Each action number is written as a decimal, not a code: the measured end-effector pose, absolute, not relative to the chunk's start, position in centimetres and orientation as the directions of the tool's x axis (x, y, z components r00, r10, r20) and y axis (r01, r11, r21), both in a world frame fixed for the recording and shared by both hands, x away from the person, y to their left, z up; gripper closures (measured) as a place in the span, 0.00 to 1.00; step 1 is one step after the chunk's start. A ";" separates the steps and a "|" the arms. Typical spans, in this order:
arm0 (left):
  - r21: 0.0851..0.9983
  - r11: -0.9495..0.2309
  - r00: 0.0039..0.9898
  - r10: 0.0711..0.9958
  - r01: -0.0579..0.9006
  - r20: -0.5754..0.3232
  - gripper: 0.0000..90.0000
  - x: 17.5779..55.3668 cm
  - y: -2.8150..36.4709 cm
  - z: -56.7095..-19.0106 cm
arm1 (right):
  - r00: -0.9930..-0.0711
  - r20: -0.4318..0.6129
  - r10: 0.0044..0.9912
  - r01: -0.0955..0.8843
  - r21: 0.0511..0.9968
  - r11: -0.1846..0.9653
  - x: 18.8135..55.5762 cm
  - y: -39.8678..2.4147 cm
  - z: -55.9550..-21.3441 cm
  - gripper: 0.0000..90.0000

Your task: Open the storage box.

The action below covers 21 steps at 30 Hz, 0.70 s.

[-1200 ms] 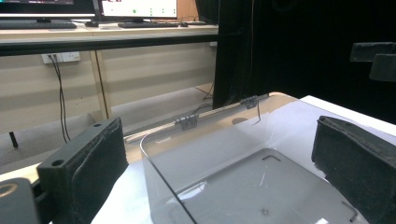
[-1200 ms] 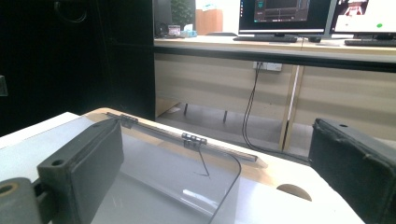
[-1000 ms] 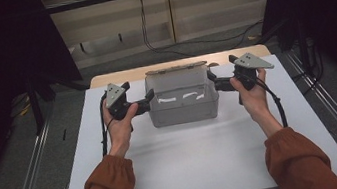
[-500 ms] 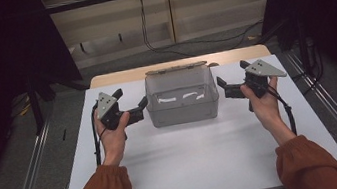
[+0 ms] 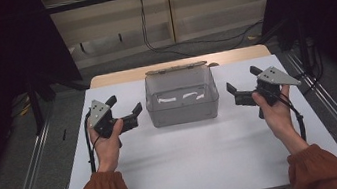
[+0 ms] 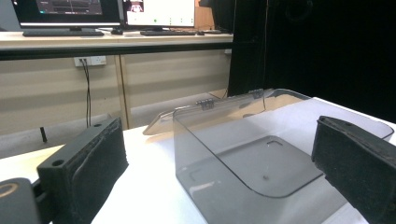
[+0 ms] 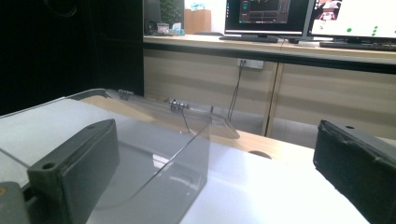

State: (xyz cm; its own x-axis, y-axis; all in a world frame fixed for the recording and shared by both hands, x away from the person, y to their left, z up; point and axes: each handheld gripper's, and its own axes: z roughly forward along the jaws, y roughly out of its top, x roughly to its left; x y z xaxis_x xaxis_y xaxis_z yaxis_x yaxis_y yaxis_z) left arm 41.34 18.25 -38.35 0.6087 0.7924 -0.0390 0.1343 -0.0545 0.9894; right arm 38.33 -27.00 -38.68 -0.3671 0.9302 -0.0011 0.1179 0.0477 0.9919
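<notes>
High view shows the clear plastic box (image 5: 182, 97) resting at the middle of the white tabletop (image 5: 202, 165), lid swung back, with the left tongs (image 5: 126, 112) and right tongs (image 5: 242, 84) spread wide, empty, flanking it apart.

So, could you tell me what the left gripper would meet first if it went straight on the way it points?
Most likely the clear plastic box: the open left gripper points at its near side wall.
</notes>
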 end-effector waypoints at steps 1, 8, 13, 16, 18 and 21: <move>0.990 -0.053 0.607 0.794 0.132 -0.039 0.03 41.1 18.4 -38.4 | -0.368 0.003 0.930 0.116 0.992 0.043 38.1 -27.1 -38.7 0.00; 0.988 -0.053 0.600 0.799 0.144 -0.045 0.03 39.8 19.3 -39.6 | -0.357 -0.003 0.934 0.115 0.992 0.047 36.2 -27.8 -39.6 0.00; 0.986 -0.058 0.599 0.799 0.154 -0.047 0.03 39.0 19.9 -40.4 | -0.345 -0.004 0.939 0.117 0.992 0.047 34.9 -28.4 -40.1 0.00; 0.987 -0.047 0.586 0.809 0.151 -0.051 0.03 38.3 20.3 -40.7 | -0.339 -0.019 0.941 0.125 0.990 0.065 34.3 -28.6 -40.2 0.00; 0.989 -0.037 0.578 0.814 0.143 -0.053 0.03 38.0 20.5 -40.8 | -0.336 -0.018 0.942 0.129 0.990 0.065 33.7 -28.8 -40.3 0.00; 0.988 -0.051 0.567 0.823 0.144 -0.040 0.03 37.4 21.0 -40.7 | -0.330 -0.023 0.944 0.122 0.990 0.067 32.9 -29.0 -40.3 0.00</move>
State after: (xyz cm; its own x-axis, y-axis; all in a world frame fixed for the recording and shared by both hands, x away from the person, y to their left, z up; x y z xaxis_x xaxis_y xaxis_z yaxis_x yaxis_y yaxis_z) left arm 37.40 20.99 -40.73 0.5672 0.8226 -0.0401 0.1443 -0.0513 0.9882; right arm 32.88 -28.96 -40.30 -0.3301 0.9437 -0.0232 0.1215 0.0669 0.9903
